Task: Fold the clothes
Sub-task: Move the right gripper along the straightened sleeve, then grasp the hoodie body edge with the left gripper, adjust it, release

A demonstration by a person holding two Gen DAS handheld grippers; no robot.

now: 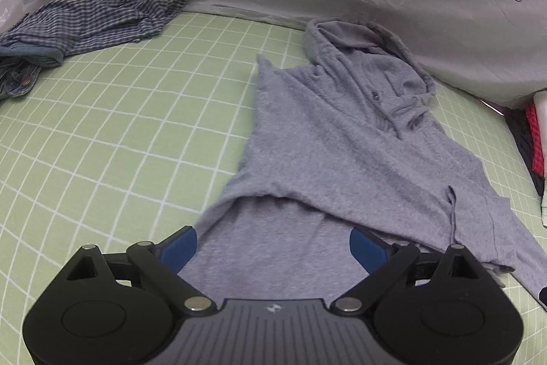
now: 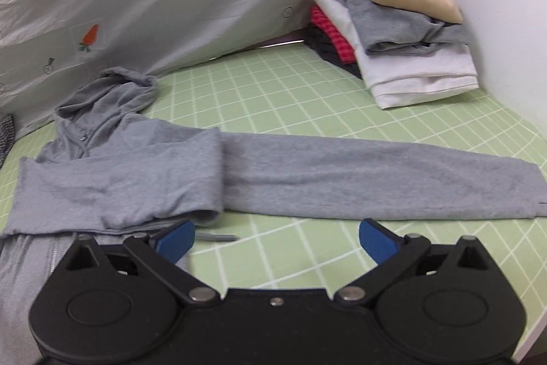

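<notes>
Currently mid-fold | I see grey hoodie (image 2: 143, 166) on the bed (image 2: 307, 84), one sleeve (image 2: 376, 180) still outstretched | left tongs (image 1: 273, 245), right tongs (image 2: 277, 238) released, empty | folded stack (image 2: 403, 33) done | checked shirt (image 1: 95, 19) waiting.

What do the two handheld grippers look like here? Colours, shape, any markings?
Both match: the left gripper and right gripper have blue finger pads on black linkage arms with silver pivot pins, flanked by rounded black housings with a circular recess. The left body has a ribbed grey centre plate with a small white logo; the right shows a plain black centre with one silver screw. No cables, hands or sleeves visible.
</notes>
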